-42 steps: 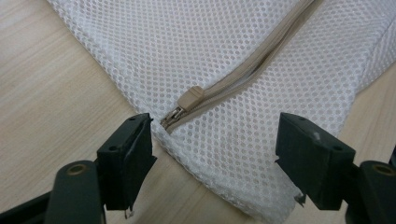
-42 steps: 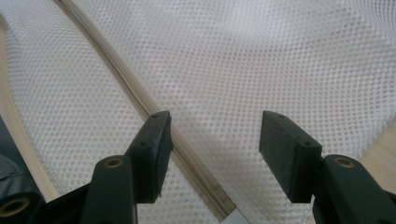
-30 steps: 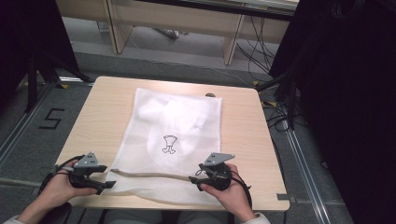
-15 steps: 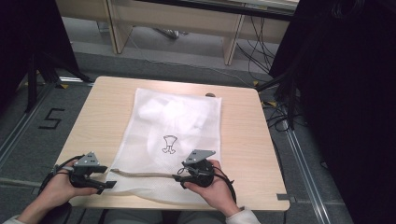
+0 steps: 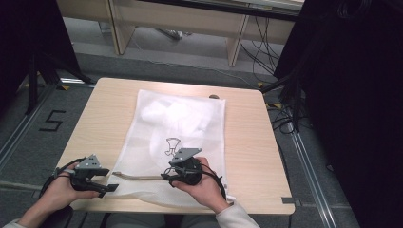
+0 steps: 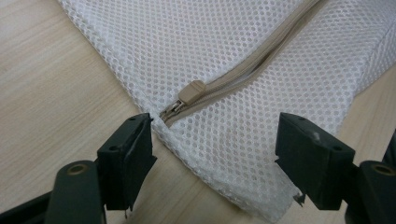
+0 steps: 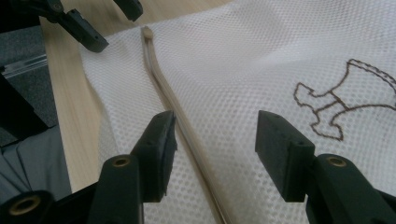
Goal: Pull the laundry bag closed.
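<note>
Wooden table [image 5: 104, 118], pale grain, set on a grey floor [image 5: 28, 137] bearing a painted numeral five [image 5: 52, 121]; wooden desk legs and loose cables along the far side.

Left gripper [image 5: 102, 183]: held in the person's left hand at the near left edge of the table, just off the bag's near left corner. Fingers [image 6: 128, 161] well apart, nothing between the pads; in the left gripper view the corner of the bag lies in the gap, untouched, with one finger over bare wood.

Mesh bag [image 5: 190, 123]: white netting, flat on the middle of the table, long side running away from the person, a soft white bulk inside the far half. Small dark stitched figure [image 5: 172, 145] near its centre.

Zipper [image 5: 142, 177]: beige, running along the bag's near edge. Pull tab [image 6: 192, 91] sits at the left end, just ahead of the left gripper.

Right gripper [image 5: 166, 177]: held in the person's right hand over the near middle of the bag, pointing left along the zipper. Fingers [image 7: 159, 151] apart, having just been closing; the zipper tape passes between them, nearer one finger, with no pad pressing on it. Stitched figure lies off to one side in the right gripper view.
</note>
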`<act>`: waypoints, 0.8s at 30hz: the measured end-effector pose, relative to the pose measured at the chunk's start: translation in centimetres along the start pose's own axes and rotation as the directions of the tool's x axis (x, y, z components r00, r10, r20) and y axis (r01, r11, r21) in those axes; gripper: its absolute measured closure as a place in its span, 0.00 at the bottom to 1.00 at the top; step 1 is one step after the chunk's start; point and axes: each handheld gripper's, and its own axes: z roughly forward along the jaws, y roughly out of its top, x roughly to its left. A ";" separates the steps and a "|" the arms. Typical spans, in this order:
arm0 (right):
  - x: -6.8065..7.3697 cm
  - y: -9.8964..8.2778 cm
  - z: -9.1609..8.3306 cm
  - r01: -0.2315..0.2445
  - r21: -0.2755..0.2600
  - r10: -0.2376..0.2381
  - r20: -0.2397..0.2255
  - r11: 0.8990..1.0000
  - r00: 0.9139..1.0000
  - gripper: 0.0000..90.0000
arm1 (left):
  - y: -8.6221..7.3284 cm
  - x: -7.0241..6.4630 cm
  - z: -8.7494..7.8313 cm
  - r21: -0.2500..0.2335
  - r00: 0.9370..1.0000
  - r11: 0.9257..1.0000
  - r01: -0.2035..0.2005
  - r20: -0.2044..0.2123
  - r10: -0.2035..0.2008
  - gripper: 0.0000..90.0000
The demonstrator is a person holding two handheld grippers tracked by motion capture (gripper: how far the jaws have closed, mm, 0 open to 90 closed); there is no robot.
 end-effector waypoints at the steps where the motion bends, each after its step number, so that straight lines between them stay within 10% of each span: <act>1: 0.0 0.2 0.2 0.011 0.007 -0.011 -0.007 1.000 1.000 0.55 | 0.0 0.0 0.0 0.000 1.000 1.000 0.000 0.000 0.000 0.30; 24: 1.2 3.7 3.6 0.068 0.057 -0.065 -0.055 0.996 0.996 0.65 | -0.1 0.3 -0.2 0.015 1.000 1.000 0.002 -0.012 -0.002 0.29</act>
